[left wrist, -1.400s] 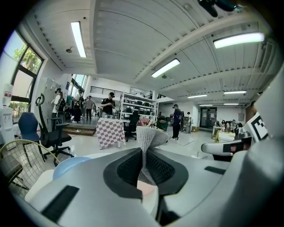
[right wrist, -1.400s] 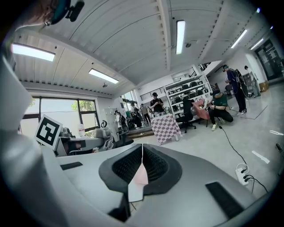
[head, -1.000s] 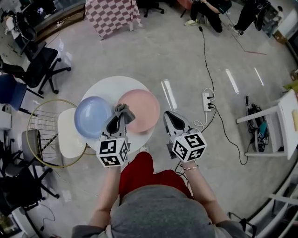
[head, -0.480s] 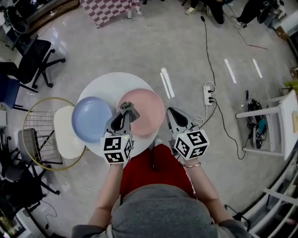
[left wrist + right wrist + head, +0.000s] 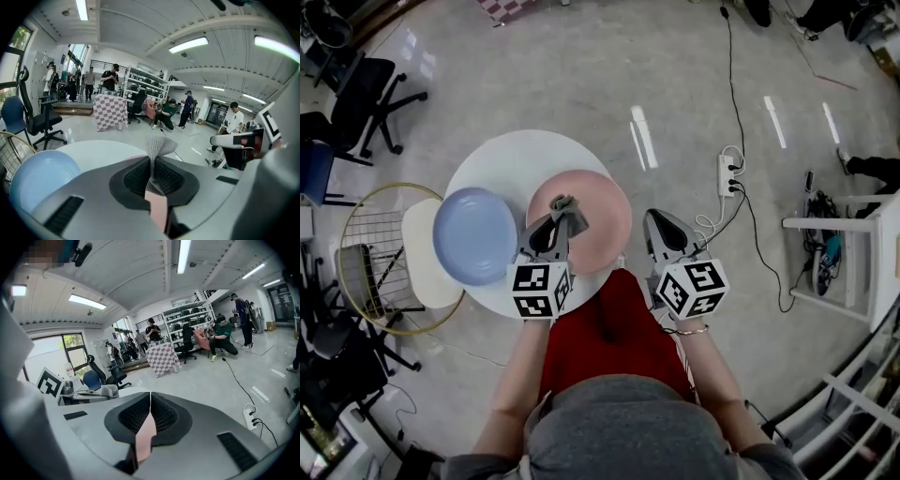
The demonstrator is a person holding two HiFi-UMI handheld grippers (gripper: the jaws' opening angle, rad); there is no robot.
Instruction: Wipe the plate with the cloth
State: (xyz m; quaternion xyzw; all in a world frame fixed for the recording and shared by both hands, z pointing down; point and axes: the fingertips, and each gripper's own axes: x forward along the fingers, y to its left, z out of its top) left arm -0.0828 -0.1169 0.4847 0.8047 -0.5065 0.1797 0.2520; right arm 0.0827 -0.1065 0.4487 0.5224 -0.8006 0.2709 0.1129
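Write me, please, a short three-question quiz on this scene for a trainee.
1. True or false: the left hand-held gripper is shut on the grey cloth and holds it over the pink plate.
2. Fill in the blank: on the round white table, the blue plate lies on the pink plate's ___ side, by the person's own sides.
3. Pick one. The right hand-held gripper is: A) shut, with nothing between its jaws; B) wide open; C) shut on a plate's rim.

Key: 1 true; 2 left; 3 A.
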